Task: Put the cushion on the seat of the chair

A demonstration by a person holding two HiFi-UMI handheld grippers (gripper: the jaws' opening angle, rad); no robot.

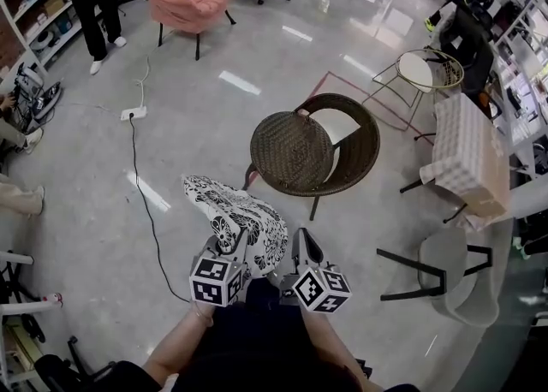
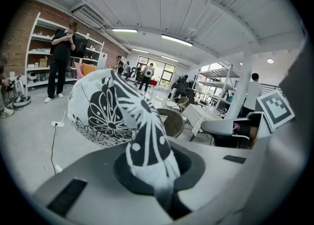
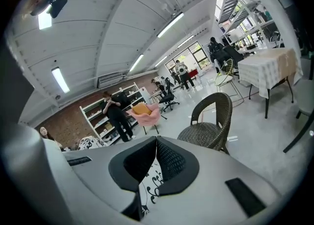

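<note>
Head view: left gripper and right gripper were both clamped shut on the near edge of the patterned cushion, held clear of the floor. Its long axis ran leftward and away. The wicker chair's seat lay just ahead, nearer the right gripper.

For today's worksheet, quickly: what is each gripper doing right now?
Left gripper: closed on the black-and-white floral fabric cushion.
Right gripper: closed on the same cushion.
</note>
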